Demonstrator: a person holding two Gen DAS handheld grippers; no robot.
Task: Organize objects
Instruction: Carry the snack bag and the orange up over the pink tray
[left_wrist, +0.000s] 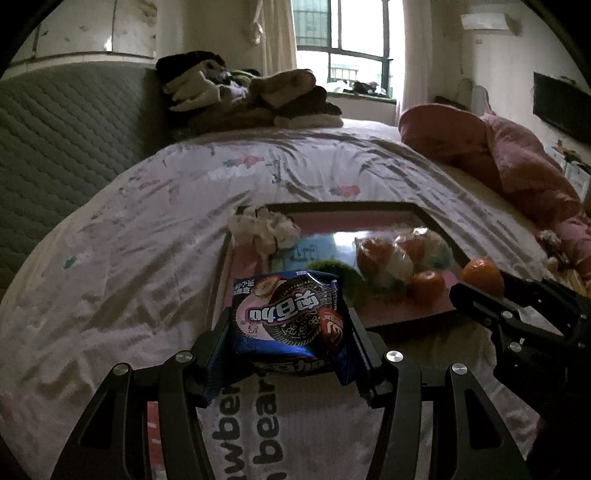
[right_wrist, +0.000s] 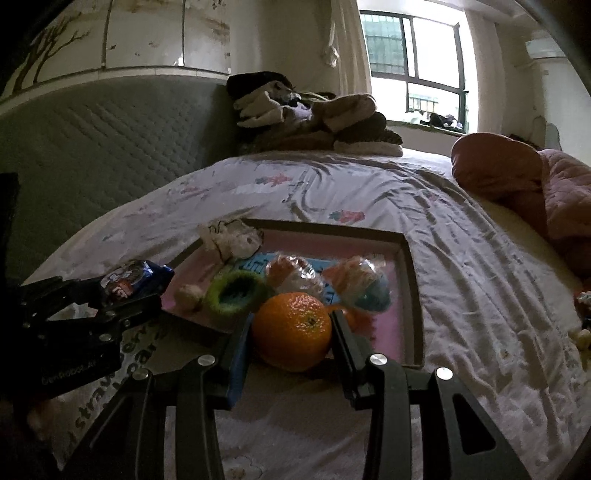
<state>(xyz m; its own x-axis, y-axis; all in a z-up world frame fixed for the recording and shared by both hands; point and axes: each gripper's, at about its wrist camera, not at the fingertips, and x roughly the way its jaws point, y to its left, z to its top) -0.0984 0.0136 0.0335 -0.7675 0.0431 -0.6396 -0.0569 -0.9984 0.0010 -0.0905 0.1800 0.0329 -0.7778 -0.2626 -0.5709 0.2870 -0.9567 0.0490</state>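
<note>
Left gripper (left_wrist: 291, 325) is clamped on a blue cookie packet (left_wrist: 290, 314), held just above the near edge of the dark-framed tray (right_wrist: 412, 280). Right gripper (right_wrist: 291, 332) pinches an orange (right_wrist: 291, 330) between both fingers, over the tray's near right corner. On the tray lie a green fuzzy ring (right_wrist: 236, 291), 2 plastic-wrapped bundles (right_wrist: 295, 275), a crumpled white cloth (right_wrist: 231, 236) at the far left corner, and another orange (left_wrist: 428, 288). Wrinkled floral bedsheet (left_wrist: 147, 229) spreads open to the left and beyond the tray. Pink quilt (left_wrist: 517, 162) crowds the right edge; folded clothes (left_wrist: 251, 92) pile by the quilted headboard (left_wrist: 55, 129), under a bright window (right_wrist: 417, 62).
</note>
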